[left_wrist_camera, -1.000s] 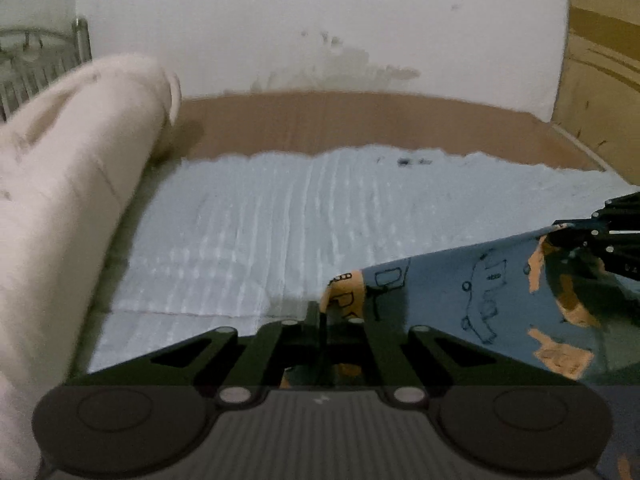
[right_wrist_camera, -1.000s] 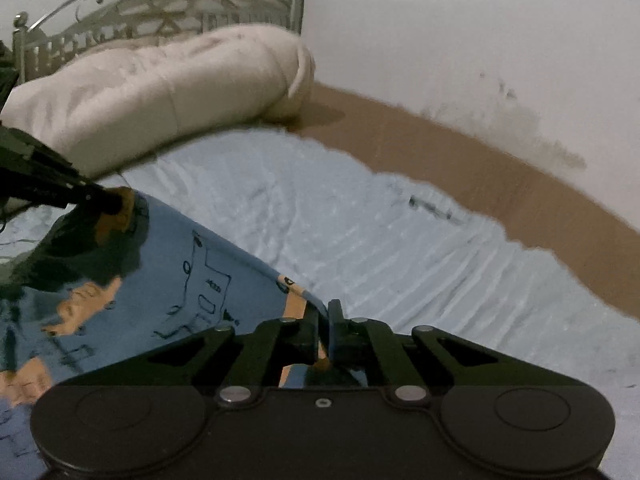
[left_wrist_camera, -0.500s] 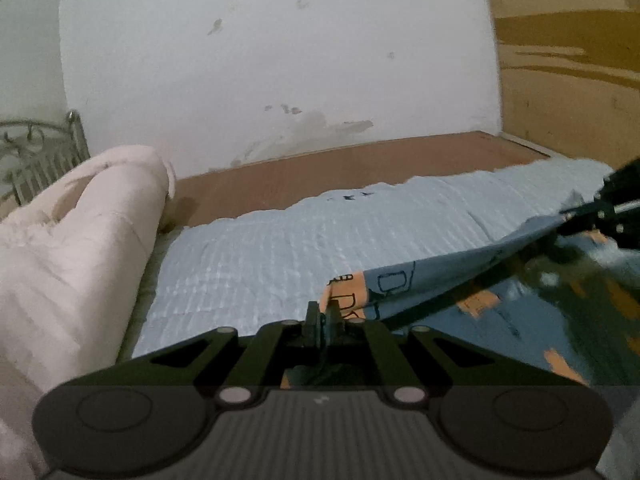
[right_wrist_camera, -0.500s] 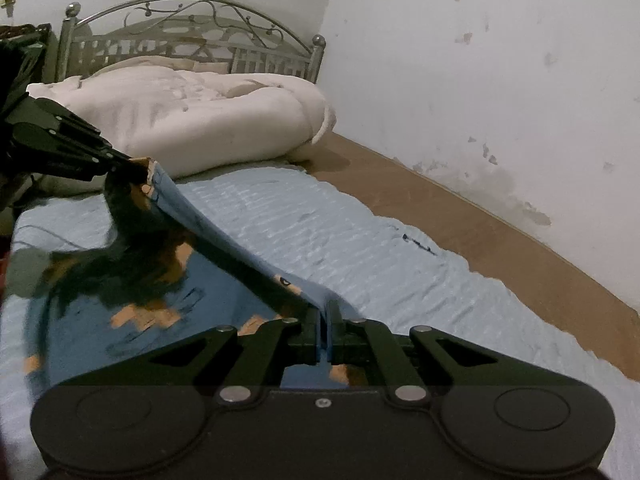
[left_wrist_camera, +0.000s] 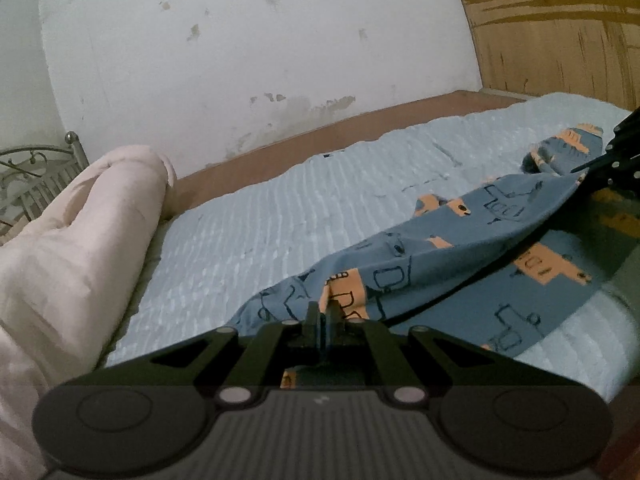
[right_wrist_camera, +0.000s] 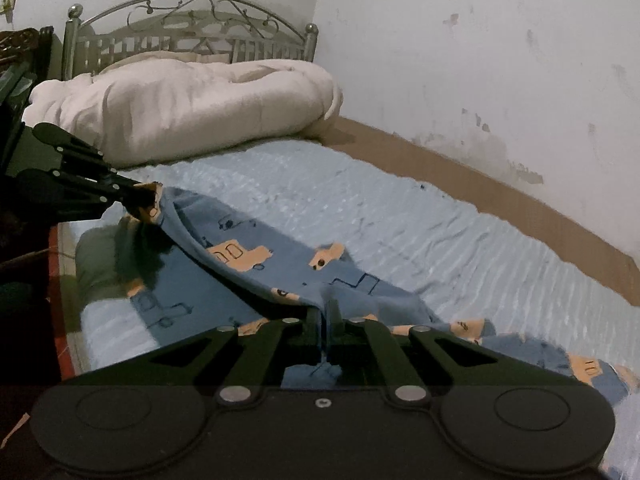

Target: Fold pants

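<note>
The pants (left_wrist_camera: 460, 240) are blue with orange and outlined vehicle prints. They lie partly on the light blue bed sheet (left_wrist_camera: 300, 208), with one edge lifted and stretched between both grippers. My left gripper (left_wrist_camera: 323, 312) is shut on one corner of that edge. My right gripper (right_wrist_camera: 325, 312) is shut on the other corner. In the right wrist view the pants (right_wrist_camera: 248, 256) run from the left gripper (right_wrist_camera: 154, 196) at the left down to my fingers. In the left wrist view the right gripper (left_wrist_camera: 580, 170) shows at the right edge.
A rolled cream duvet (right_wrist_camera: 184, 104) lies at the head of the bed before a metal headboard (right_wrist_camera: 192, 28). A white stained wall (left_wrist_camera: 260, 40) and a brown mattress border (left_wrist_camera: 320, 136) run along the far side. A wooden wardrobe (left_wrist_camera: 560, 28) stands at the right.
Both grippers have come down toward the bed with the pants' edge. The cloth that hung in the air now lies spread on the sheet. Both grips are unchanged.
</note>
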### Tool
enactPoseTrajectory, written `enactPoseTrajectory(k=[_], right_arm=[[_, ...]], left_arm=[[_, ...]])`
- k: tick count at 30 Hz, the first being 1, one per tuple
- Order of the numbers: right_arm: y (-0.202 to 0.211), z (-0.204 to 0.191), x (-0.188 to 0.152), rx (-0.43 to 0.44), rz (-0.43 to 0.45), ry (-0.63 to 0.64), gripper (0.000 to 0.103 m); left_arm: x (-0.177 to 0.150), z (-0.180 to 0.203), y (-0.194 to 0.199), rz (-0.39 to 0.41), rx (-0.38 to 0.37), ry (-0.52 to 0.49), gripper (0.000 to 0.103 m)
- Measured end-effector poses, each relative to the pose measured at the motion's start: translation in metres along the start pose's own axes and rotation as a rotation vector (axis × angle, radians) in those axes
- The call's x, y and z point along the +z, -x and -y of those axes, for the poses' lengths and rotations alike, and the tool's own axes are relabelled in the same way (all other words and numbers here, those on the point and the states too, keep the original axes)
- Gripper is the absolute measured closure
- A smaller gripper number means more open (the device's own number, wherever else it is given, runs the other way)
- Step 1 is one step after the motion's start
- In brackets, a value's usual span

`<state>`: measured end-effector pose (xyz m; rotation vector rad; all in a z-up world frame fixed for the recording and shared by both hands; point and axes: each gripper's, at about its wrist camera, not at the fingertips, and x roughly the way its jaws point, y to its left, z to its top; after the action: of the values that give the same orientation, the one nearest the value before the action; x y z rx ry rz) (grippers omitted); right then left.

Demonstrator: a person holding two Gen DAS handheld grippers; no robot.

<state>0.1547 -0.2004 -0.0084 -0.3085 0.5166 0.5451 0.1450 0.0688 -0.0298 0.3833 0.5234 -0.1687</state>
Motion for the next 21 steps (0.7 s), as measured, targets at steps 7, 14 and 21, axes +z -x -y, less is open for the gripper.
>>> enactPoseTrajectory(k=[7, 14, 21], right_arm=[[0.005, -0.007, -0.006, -0.006, -0.012, -0.020, 0.103], [0.011, -0.021, -0.023, 0.018, -0.050, -0.001, 0.103], [0.005, -0.028, -0.039, 0.014, -0.069, -0.057, 0.103]], left_arm=[[-0.005, -0.002, 0.005, 0.025, 0.005, -0.077, 0.102], [-0.025, 0.007, -0.008, -0.001, 0.016, -0.162, 0.103], [-0.030, 0.003, -0.011, -0.004, 0.016, -0.137, 0.103]])
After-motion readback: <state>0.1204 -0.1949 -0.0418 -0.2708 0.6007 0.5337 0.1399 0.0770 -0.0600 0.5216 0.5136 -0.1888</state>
